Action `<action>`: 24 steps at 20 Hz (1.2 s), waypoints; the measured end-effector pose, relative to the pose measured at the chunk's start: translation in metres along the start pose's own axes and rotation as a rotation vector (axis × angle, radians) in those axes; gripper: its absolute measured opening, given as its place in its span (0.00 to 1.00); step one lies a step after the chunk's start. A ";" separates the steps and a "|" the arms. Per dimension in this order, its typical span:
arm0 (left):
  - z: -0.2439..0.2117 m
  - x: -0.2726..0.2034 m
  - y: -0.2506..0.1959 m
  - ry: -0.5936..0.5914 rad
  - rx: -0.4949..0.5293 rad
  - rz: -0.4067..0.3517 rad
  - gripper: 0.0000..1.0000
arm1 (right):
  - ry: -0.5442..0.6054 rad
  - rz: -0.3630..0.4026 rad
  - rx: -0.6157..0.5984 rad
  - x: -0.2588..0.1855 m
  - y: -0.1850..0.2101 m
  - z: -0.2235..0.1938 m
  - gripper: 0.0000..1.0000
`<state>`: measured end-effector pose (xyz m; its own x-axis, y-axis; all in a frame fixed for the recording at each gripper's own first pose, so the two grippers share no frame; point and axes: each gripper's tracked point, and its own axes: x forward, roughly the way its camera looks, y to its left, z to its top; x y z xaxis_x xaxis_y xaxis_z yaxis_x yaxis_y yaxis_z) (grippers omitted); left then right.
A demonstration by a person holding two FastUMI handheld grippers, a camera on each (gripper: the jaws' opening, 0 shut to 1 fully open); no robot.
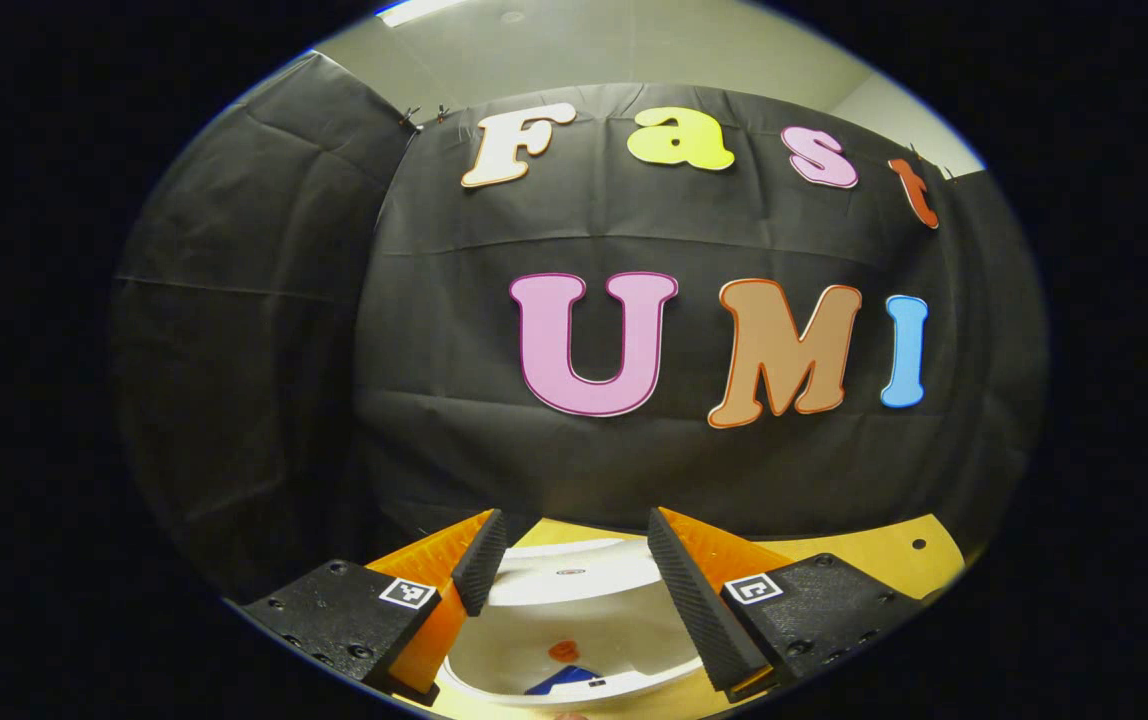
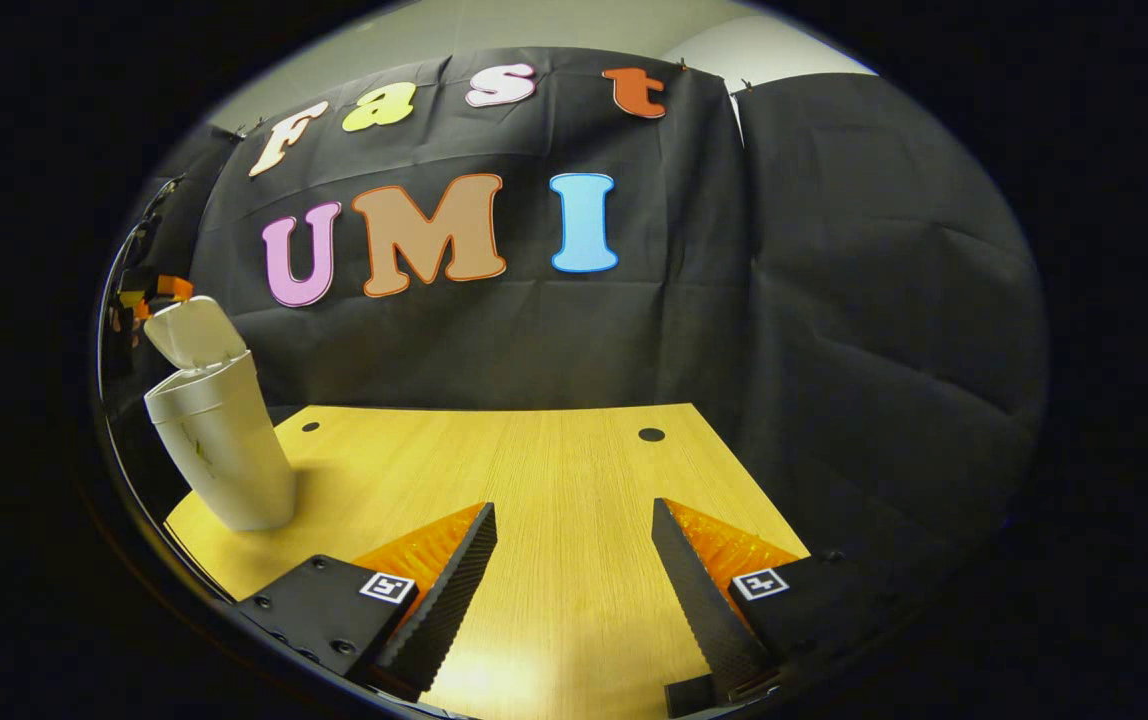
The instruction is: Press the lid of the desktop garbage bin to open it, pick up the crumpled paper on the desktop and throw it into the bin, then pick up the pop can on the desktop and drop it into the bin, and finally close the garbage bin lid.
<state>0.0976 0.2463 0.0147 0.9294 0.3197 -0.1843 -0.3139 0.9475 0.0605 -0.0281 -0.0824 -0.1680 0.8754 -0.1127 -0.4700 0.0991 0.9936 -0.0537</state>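
The black cloth wall (image 2: 834,300) takes up most of the right gripper view, wrapping around the back and the right side, with a strip of pale ceiling (image 2: 534,25) at the very top. Below it the wooden table (image 2: 534,470) runs across the lower middle of the frame, with a couple of small dark holes near its far edge.

The garbage bin (image 2: 224,440) sits at the left edge of that view, on the near left part of the table, a pale tapered thing leaning in the fisheye. Its lid (image 2: 192,332) is flipped up and open. Just above the lid, at the far left edge, you can make out a bit of the left claw (image 2: 149,295).

In the left gripper view you're looking down into the bin's open mouth (image 1: 574,610) at the bottom centre, sitting right between the left claw's fingers (image 1: 482,560). Something with blue and a red-orange spot lies inside; can't tell what it is.

The left claw is spread wide, nothing pinched. The right claw (image 2: 574,590) at the bottom of its own view is also spread, hovering over bare table, well apart from the bin.
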 end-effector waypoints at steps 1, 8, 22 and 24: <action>-0.009 -0.004 -0.002 0.007 0.000 -0.009 0.94 | 0.005 0.002 -0.005 0.000 0.000 -0.002 0.99; -0.066 -0.019 -0.010 0.096 -0.047 -0.025 0.93 | 0.015 0.032 -0.042 0.002 0.013 -0.005 0.99; -0.103 -0.021 -0.017 0.119 0.124 -0.047 0.93 | 0.044 0.097 -0.048 0.006 0.030 -0.021 0.99; -0.106 -0.022 -0.016 0.137 0.112 -0.057 0.89 | 0.053 0.112 -0.046 0.006 0.035 -0.026 0.99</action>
<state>0.0620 0.2242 -0.0862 0.9077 0.2694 -0.3218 -0.2308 0.9608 0.1535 -0.0314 -0.0480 -0.1957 0.8532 -0.0021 -0.5215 -0.0205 0.9991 -0.0377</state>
